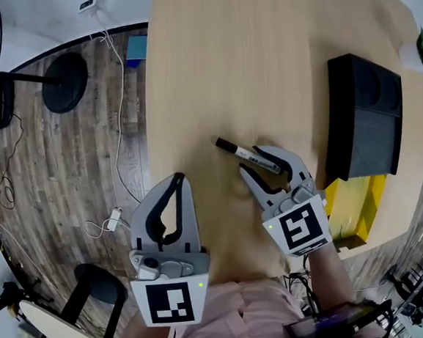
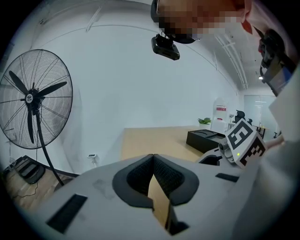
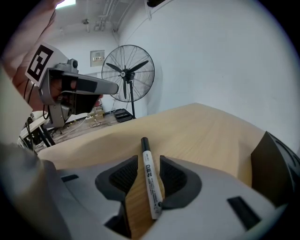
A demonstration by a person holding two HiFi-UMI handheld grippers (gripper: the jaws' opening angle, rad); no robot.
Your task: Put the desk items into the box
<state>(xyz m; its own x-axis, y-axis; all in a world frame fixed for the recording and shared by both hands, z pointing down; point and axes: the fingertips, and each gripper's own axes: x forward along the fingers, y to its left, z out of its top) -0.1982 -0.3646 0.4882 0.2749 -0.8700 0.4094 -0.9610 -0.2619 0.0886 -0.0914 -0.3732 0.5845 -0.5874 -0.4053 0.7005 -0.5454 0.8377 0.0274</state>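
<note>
**A:** Where does the marker [image 1: 247, 155] lie, taking the black box [image 1: 361, 115] as the mark?

**B:** It is flat on the bench [image 1: 245, 51], near the box's left side but apart from it. Its black cap is the end farther from the box and from the person.

**A:** And which gripper is nearer?

**B:** The right gripper [image 1: 254, 159], by a long way. Its fingers [image 3: 123, 177] stand one on each side of the marker's barrel. In the right gripper view the barrel runs along the gap between the pads, a little askew, with the cap sticking out past the tips. So the long axis lies nearly along the fingers' reach, not across it.

**A:** Are they clamped on it?

**B:** I judge not. They are narrow, but a sliver of bench shows between the barrel and the pad farther from the box. They need only close before the lift.

**A:** The left one?

**B:** The left gripper [image 1: 177, 178] is well away from the box, at the bench's near edge. Its fingers are pressed together at the tips with nothing between them.

**A:** So the move ahead?

**B:** Close, lift, then carry the marker toward the box. With the barrel lengthwise in the gap, it may pivot or slip forward as it goes. A yellow item [image 1: 355, 207] lies against the box's near end, and I cannot tell what it is.
</note>
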